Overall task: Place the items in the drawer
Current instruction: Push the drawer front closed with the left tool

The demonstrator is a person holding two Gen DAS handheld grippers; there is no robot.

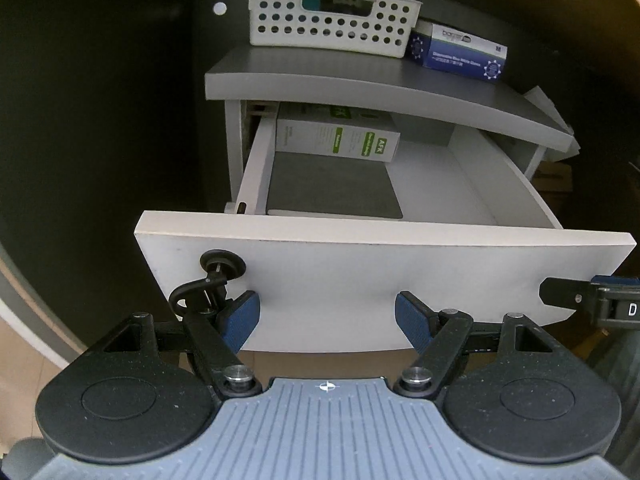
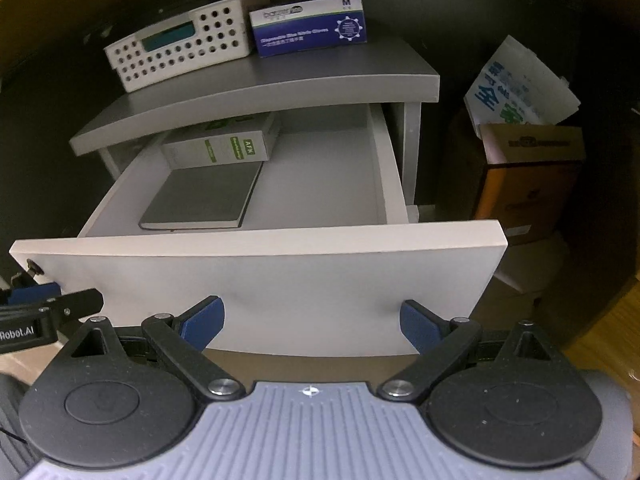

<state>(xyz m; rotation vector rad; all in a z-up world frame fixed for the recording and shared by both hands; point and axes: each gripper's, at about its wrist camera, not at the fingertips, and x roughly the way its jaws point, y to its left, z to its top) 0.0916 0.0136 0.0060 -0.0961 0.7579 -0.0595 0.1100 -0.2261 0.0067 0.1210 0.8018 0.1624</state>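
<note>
Drawer [image 2: 256,280] stands open, holding a white box [image 2: 224,146] and a grey notebook [image 2: 204,196]. My left gripper [image 1: 327,320] and right gripper [image 2: 312,322] face its front, jaws spread, empty. Either loading continues or closing follows.

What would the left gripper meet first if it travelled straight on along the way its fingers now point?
Most likely the white drawer front. The left gripper is open and empty, aimed at that panel's lower part, with nothing visible between. The key in the lock sits off to the left of that line. Depth is hard to judge.
</note>
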